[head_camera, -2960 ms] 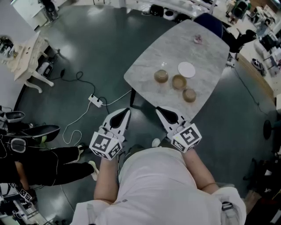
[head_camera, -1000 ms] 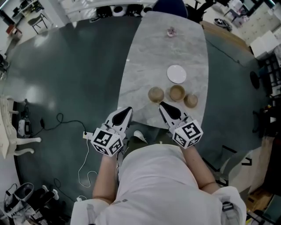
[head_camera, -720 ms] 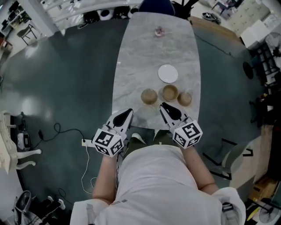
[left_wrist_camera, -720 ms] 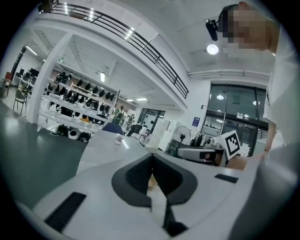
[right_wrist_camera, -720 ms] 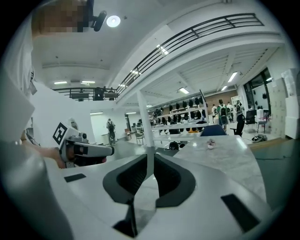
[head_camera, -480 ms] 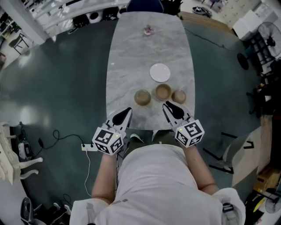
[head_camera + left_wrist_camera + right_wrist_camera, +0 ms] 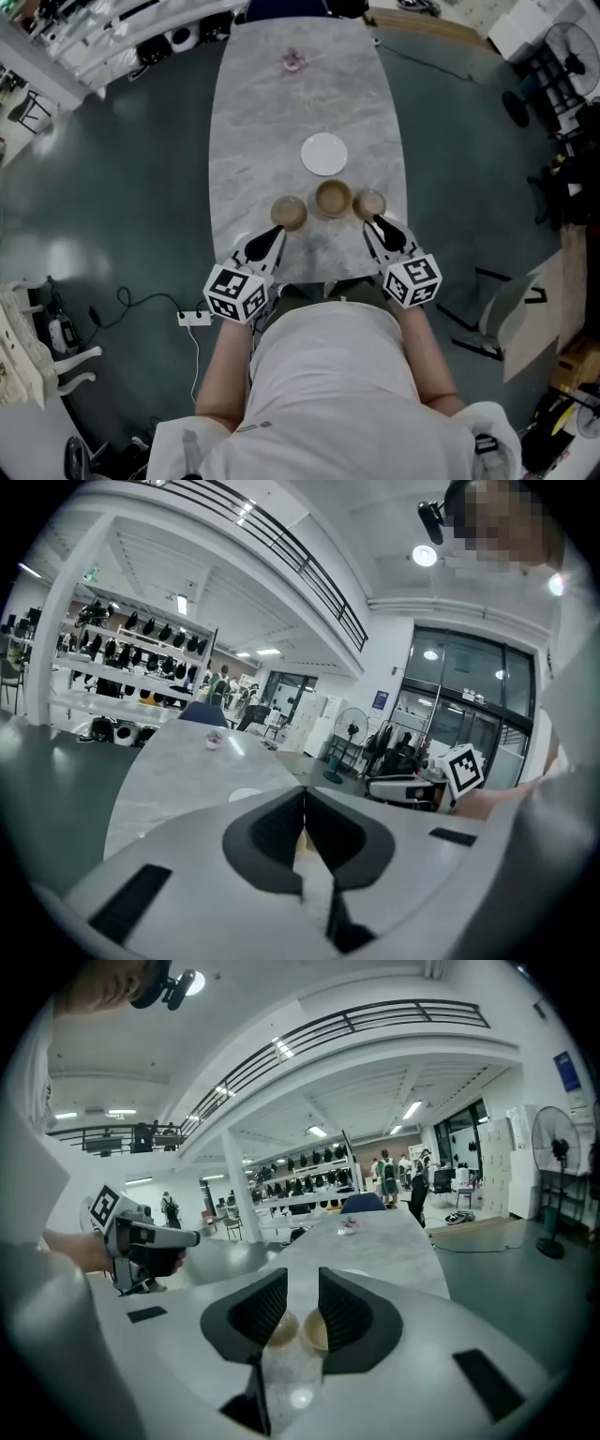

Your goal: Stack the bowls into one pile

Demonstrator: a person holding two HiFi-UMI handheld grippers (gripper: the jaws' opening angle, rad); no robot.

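Three tan bowls stand in a row near the marble table's (image 7: 272,122) near edge: the left bowl (image 7: 289,213), the middle bowl (image 7: 333,199), the right bowl (image 7: 369,203). My left gripper (image 7: 278,231) points at the left bowl from just short of it, and its jaws are shut with nothing in them (image 7: 303,819). My right gripper (image 7: 376,223) sits just short of the right bowl. Its jaws are opening, a narrow gap with nothing between them (image 7: 302,1286); two bowls (image 7: 278,1328) (image 7: 316,1330) show beyond that gap.
A white plate (image 7: 323,154) lies behind the bowls, and a small pink object (image 7: 292,62) sits at the far end of the table. A power strip with its cable (image 7: 194,318) lies on the dark floor to the left. Furniture and a fan (image 7: 572,42) stand at the right.
The table and bowls have come closer as the person stepped up. Both grippers have moved forward over the table's near edge, up to the row of bowls.
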